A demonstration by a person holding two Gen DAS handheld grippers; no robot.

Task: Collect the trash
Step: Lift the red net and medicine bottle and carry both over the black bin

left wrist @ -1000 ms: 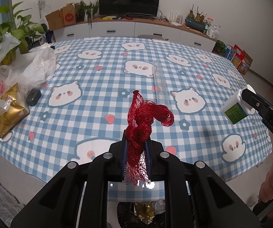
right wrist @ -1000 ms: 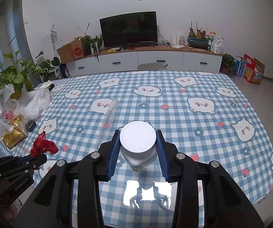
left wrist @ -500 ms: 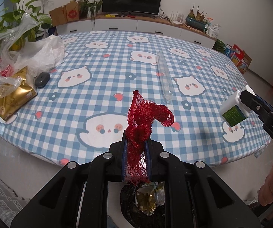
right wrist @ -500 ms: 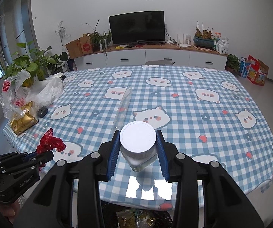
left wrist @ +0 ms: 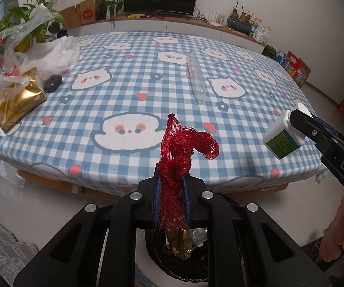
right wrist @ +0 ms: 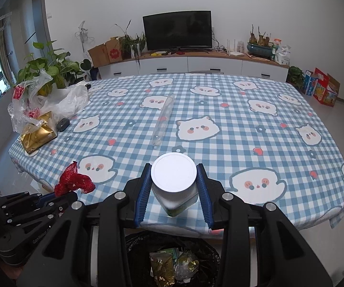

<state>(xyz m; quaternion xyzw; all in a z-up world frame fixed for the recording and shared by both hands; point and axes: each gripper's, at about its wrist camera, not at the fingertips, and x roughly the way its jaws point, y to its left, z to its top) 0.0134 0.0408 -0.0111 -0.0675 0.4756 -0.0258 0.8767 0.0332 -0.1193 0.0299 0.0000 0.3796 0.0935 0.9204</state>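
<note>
Left gripper point(left wrist: 172, 191): clenched on a wad of red mesh netting point(left wrist: 181, 148), held past the near table edge, above the bin.
Right gripper point(right wrist: 174, 191): grasping a white-lidded jar point(right wrist: 173, 181), also out over the near edge.
Trash bin point(right wrist: 172, 260): black-lined, on the floor below both grippers; foil wrappers and crumpled packaging already lie in it.
Progress: judged mid-task. Some trash is binned, two pieces are carried but not yet dropped.
Left to do: a clear plastic tube point(left wrist: 195, 74) lies mid-table; at the far left sit a gold foil pack point(left wrist: 16, 105), loose plastic bags point(left wrist: 40, 55) and a small dark object point(left wrist: 52, 83).
Surface: table point(right wrist: 243, 119) under a blue-checked cloth with cartoon animals.
Room: television point(right wrist: 177, 30) on a white sideboard, potted plants at left, cardboard boxes along the wall.
</note>
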